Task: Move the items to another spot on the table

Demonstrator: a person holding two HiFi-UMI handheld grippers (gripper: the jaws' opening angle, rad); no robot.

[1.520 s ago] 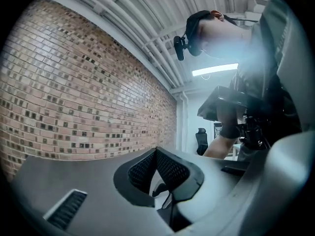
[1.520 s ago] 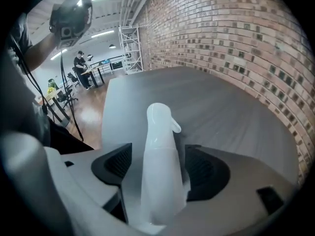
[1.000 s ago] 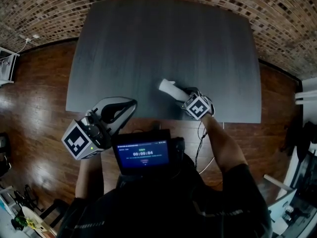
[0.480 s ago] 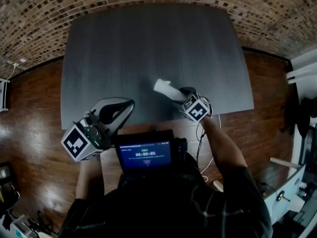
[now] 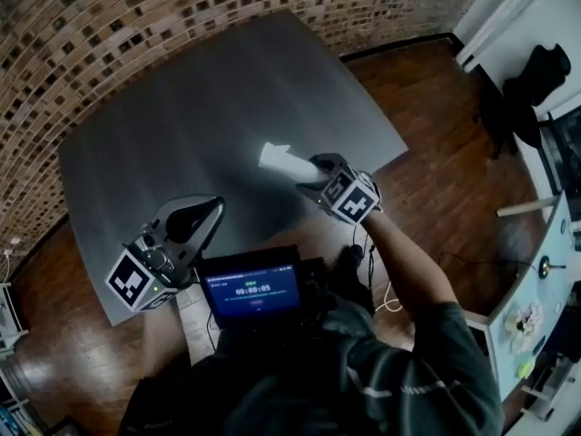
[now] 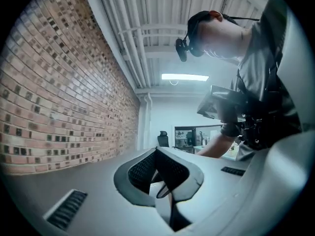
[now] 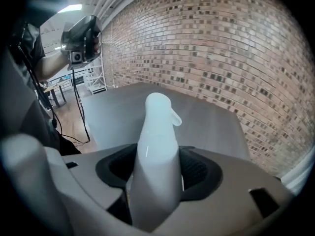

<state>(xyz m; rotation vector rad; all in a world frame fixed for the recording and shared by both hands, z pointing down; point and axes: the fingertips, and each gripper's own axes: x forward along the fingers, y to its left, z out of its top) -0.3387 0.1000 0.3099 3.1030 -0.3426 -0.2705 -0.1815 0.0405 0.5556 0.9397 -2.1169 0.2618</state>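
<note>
The screen (image 5: pixel 251 291) at the person's chest shows a timer reading 00:00:05; the smaller lines above and below it are too small to read, and nothing else carries legible text

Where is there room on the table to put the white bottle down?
Nearly all the table is bare: the wide stretch from the white bottle to the brick wall, and the patch between the left gripper and right gripper. Only the near edge, by the grippers and screen, is crowded.
</note>
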